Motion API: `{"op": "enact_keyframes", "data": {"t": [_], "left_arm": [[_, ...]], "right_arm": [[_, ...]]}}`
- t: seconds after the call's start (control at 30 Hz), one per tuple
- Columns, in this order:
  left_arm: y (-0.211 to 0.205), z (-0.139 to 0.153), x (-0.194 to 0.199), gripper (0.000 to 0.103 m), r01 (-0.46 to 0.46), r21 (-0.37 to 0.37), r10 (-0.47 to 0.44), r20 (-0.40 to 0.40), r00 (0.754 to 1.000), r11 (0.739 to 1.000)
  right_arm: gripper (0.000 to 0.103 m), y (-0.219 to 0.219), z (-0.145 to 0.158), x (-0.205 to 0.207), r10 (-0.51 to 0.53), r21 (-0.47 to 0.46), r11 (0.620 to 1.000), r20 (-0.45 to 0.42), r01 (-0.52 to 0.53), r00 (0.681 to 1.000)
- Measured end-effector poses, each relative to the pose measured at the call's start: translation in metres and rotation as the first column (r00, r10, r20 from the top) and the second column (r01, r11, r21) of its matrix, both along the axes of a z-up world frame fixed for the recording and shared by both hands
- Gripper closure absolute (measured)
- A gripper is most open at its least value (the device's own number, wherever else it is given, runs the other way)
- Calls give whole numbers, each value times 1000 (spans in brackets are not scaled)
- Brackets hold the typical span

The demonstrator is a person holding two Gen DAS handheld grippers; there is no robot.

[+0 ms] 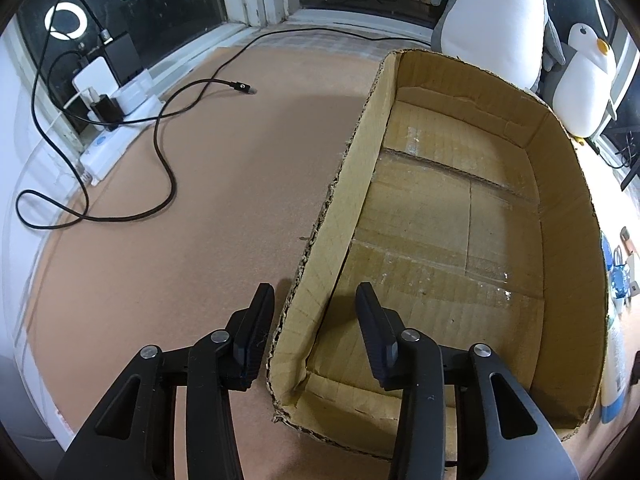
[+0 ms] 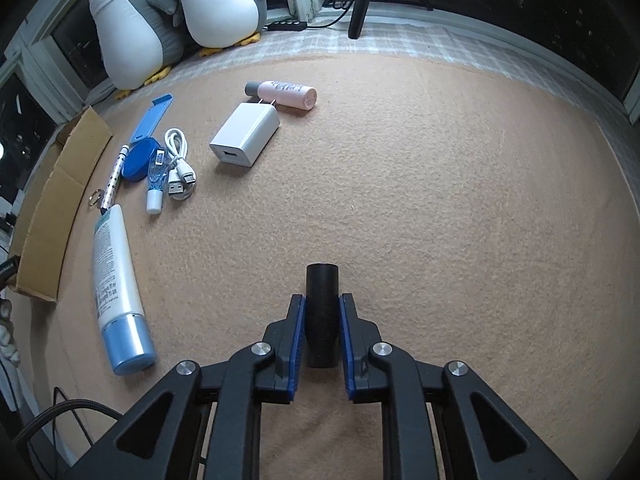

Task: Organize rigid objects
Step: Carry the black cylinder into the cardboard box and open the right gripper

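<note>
My right tongs [image 2: 322, 300] clamp a short black cylinder [image 2: 322, 312] that lies on the tan desk [image 2: 440, 200], pointing away from the camera. To its far left, a white tube with a blue cap [image 2: 116, 288] lies lengthwise beside the cardboard box [image 2: 48, 216]. Beyond it I see a spotted pen [image 2: 114, 178], a round blue case [image 2: 140, 158], a small clear blue bottle [image 2: 156, 180] and a coiled white USB cable [image 2: 180, 168] bunched together. A white charger [image 2: 245, 135] lies flat with its prongs touching a pink bottle [image 2: 286, 94] on its side. My left tongs [image 1: 316, 300] straddle the open, empty box's near-left wall.
</note>
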State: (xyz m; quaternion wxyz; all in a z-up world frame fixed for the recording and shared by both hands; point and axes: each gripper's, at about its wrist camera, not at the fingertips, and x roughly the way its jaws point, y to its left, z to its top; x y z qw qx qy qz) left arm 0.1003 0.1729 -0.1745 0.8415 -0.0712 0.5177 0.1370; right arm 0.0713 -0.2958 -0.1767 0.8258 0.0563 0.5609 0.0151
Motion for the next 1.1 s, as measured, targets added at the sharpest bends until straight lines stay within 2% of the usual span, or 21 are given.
{"op": "enact_keyframes", "data": {"t": [0.17,0.4,0.6,0.77,0.9,1.1], "left_arm": [[2,0,1,67,-2,-29,2,-4,1000,1000],[2,-1,0,67,3,-23,-3,-1,1000,1000],[2,-1,1,67,12,-28,-12,-10,1000,1000],[3,-1,1,67,28,-32,-28,-10,1000,999],[3,-1,-1,67,42,-38,-43,-11,999,998],[5,-1,-4,67,55,-70,-55,-4,998,996]], "right_arm": [[88,11,13,2,15,22,1000,34,-15,999],[88,58,58,4,114,58,991,138,-123,984],[88,124,96,9,229,100,962,214,-255,949],[88,191,117,12,334,94,925,256,-367,907],[88,243,120,17,392,88,900,263,-427,881],[88,309,101,24,466,70,867,234,-493,853]]}}
